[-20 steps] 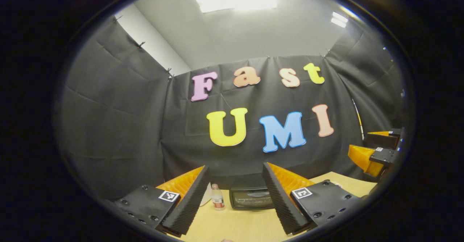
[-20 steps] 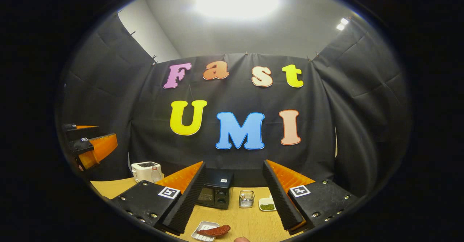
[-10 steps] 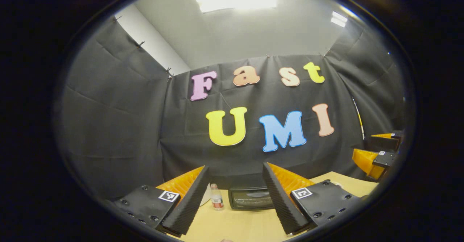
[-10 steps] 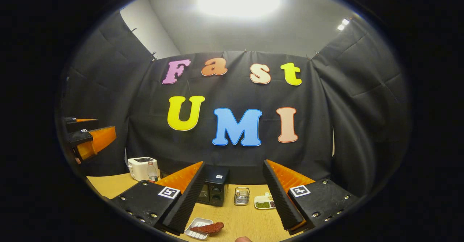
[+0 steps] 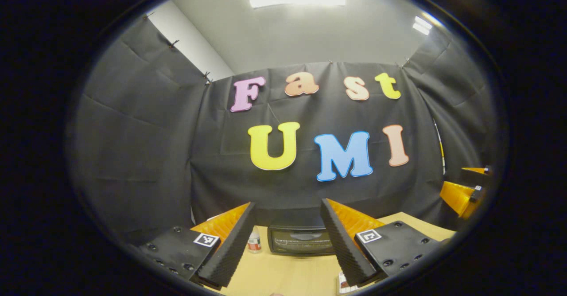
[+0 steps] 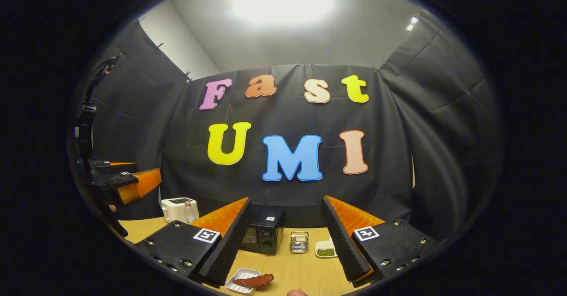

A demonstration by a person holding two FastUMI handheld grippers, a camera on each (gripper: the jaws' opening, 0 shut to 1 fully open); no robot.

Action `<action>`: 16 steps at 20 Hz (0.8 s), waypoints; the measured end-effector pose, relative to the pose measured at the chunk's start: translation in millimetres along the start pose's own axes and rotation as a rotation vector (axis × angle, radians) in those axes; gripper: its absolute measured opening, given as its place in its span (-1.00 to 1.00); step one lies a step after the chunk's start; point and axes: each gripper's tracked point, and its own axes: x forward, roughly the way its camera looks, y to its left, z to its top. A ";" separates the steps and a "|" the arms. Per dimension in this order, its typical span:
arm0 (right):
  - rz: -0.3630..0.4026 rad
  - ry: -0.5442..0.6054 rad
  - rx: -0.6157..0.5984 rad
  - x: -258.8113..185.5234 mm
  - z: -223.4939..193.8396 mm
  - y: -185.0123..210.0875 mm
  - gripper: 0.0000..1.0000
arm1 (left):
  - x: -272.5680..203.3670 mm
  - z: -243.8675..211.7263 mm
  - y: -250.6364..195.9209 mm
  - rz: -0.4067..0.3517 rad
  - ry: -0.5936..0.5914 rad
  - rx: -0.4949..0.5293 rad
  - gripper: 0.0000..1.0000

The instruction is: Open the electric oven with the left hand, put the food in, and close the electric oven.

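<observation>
- Left gripper view: the left gripper (image 5: pixel 287 236) is held above the counter (image 5: pixel 288 276), jaws apart, nothing between them.
- The oven (image 5: pixel 301 241) stands on the counter straight ahead, seen between the two fingers, door shut; the gripper is apart from it.
- A small bottle (image 5: pixel 254 242) stands just left of the oven.
- A white tray (image 5: pixel 342 284) shows in part at the lower edge, beside the right finger.
- The right gripper (image 5: pixel 463 195) shows at the far right edge, above the counter.
- Right gripper view: the right gripper (image 6: pixel 285 238) is held above the counter (image 6: pixel 305 274), jaws apart and empty.
- The oven (image 6: pixel 264 236) stands at the back of the counter, partly hidden by the left finger, door shut.
- The food (image 6: pixel 253 281), a reddish-brown piece, lies across a white tray (image 6: pixel 239 282) on the near counter.
- A wire basket (image 6: pixel 300 242) and a dish (image 6: pixel 325 250) of green bits stand right of the oven.
- A toaster (image 6: pixel 176 208) and a bottle (image 6: pixel 189 213) stand at the back left.
- The left gripper (image 6: pixel 133 185) shows at the left edge, jaws apart, above the counter.
</observation>
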 end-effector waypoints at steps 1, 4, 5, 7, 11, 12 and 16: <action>0.001 -0.008 -0.003 0.9 -0.1 -2.6 0.88 | 6.7 -1.9 -1.7 0.000 -0.004 0.010 1.00; -0.005 -0.002 0.009 6.2 -2.2 -7.4 0.89 | 34.9 -12.1 -8.6 -0.012 0.008 0.024 1.00; -0.009 -0.004 0.010 8.4 -1.4 -8.3 0.89 | 45.9 -18.1 -10.5 -0.018 0.013 0.021 1.00; -0.028 -0.013 -0.004 16.4 0.8 -11.7 0.89 | 69.3 -27.6 -11.9 -0.033 0.018 0.014 1.00; -0.075 -0.025 -0.014 32.2 3.8 -9.7 0.89 | 121.1 -49.6 -17.1 -0.085 0.033 0.022 1.00; -0.089 -0.020 -0.020 37.8 2.9 -8.4 0.89 | 132.8 -56.6 -18.9 -0.098 0.037 0.027 0.93; -0.131 0.012 -0.008 52.4 -3.4 -1.8 0.89 | 177.1 -91.7 -23.8 -0.144 0.078 0.020 1.00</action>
